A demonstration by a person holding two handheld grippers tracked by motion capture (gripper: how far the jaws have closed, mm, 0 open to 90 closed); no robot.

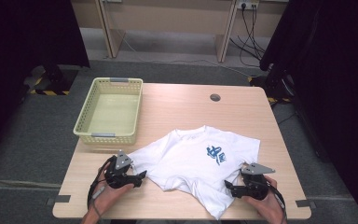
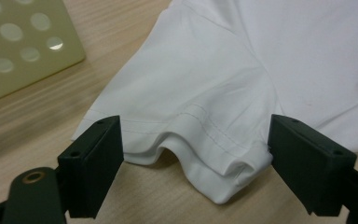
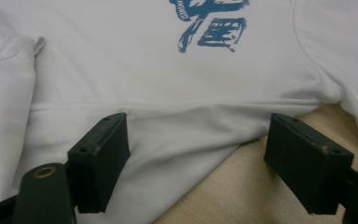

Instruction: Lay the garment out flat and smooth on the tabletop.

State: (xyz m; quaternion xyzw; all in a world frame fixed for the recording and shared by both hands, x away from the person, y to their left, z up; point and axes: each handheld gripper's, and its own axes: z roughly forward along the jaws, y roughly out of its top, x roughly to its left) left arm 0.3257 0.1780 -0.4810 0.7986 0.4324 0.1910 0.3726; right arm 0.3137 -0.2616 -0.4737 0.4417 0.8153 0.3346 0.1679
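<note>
The left gripper (image 1: pixel 140 177) is sitting low on the table (image 1: pixel 177 100), held in the person's left hand (image 1: pixel 106 193), and its two black jaws are standing wide apart. In the left gripper view the left gripper (image 2: pixel 196 154) is pointing at a sleeve (image 2: pixel 191 116) of the white T-shirt (image 1: pixel 198 163). The end of that sleeve is lying between the jaws, folded and a bit lifted off the wood, and the pads are not squeezing it; the right jaw looks just beside the sleeve's edge. The right gripper (image 1: pixel 228 186) is resting near the front right of the table in the person's right hand (image 1: pixel 265 205), and its jaws are standing wide apart too. In the right gripper view the right gripper (image 3: pixel 196 158) is facing the bottom part of the shirt; the cloth is lying flat between the jaws with some soft wrinkles, and nothing is being pinched. The T-shirt is lying spread out in the middle of the table, front side up, with a blue print (image 1: pixel 216 154) on its chest. Behind the shirt, at the back left of the table, a pale yellow basket (image 1: pixel 109 81) with little holes is sitting, well apart from both grippers. A small round hole (image 1: pixel 215 97) is showing in the table top farther back.
</note>
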